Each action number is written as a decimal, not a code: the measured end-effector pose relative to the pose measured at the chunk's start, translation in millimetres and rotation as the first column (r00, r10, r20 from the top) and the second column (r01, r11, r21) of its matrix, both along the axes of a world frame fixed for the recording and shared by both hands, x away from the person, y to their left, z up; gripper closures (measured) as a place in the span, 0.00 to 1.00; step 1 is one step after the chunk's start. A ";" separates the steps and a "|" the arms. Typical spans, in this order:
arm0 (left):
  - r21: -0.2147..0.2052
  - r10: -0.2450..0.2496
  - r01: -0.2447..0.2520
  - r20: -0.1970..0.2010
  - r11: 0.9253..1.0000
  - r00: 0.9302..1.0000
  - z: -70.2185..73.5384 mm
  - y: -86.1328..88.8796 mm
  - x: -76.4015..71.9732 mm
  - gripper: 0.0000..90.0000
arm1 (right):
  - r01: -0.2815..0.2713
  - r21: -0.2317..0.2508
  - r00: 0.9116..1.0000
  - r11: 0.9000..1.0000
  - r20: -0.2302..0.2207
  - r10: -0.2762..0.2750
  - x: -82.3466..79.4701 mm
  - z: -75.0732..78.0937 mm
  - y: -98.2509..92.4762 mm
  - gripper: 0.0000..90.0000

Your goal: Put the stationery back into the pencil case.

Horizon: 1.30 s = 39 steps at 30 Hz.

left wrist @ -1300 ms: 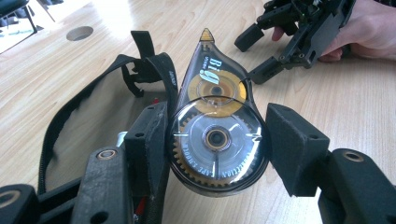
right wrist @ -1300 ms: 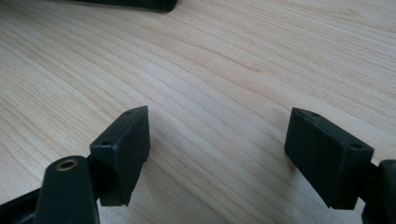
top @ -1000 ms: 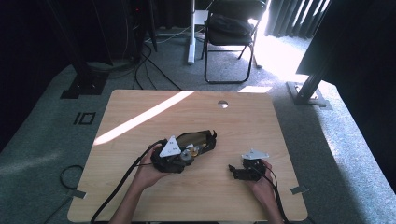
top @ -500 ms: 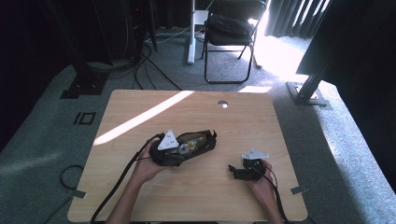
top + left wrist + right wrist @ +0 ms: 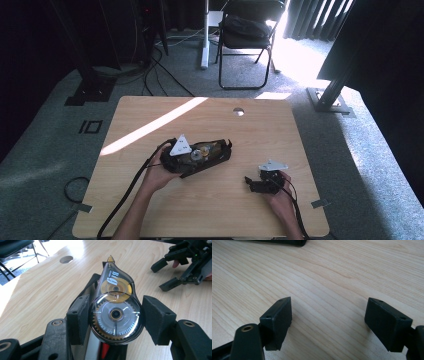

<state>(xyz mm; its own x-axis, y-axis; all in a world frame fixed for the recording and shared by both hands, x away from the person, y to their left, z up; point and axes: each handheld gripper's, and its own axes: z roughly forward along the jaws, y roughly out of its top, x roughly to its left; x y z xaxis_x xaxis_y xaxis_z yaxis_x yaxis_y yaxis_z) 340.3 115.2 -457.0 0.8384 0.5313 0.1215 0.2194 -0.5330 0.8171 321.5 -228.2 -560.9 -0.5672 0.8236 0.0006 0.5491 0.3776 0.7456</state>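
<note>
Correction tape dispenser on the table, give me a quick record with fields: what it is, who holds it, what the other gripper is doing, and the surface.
item: correction tape dispenser, clear smoky shell, gold and grey reels inside
held by: left gripper, pads pressed on both sides of its round body
tip: points away from the gripper, toward the table's cable hole
right gripper: jaws open, nothing between them, low over the wood
surface: light wooden table

"Big" on the correction tape dispenser (image 5: 115, 312), curved wheel lettering (too small to read)
</note>
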 end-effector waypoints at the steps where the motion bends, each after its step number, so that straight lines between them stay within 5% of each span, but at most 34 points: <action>1: 0.002 0.001 -0.001 -0.001 1.000 1.000 -0.2 0.1 0.4 0.46 | 0.000 0.000 1.000 1.000 0.000 0.000 0.0 0.0 0.0 0.24; 23: 0.015 0.034 -0.034 -0.004 0.999 0.999 -6.6 -4.2 12.2 0.46 | 0.001 0.000 1.000 1.000 -0.001 -0.001 0.0 0.0 0.4 0.24; 39: 0.055 0.040 -0.037 -0.057 0.998 0.998 -18.8 -10.9 24.6 0.46 | -0.001 -0.002 1.000 1.000 -0.002 0.001 -0.2 0.0 0.4 0.23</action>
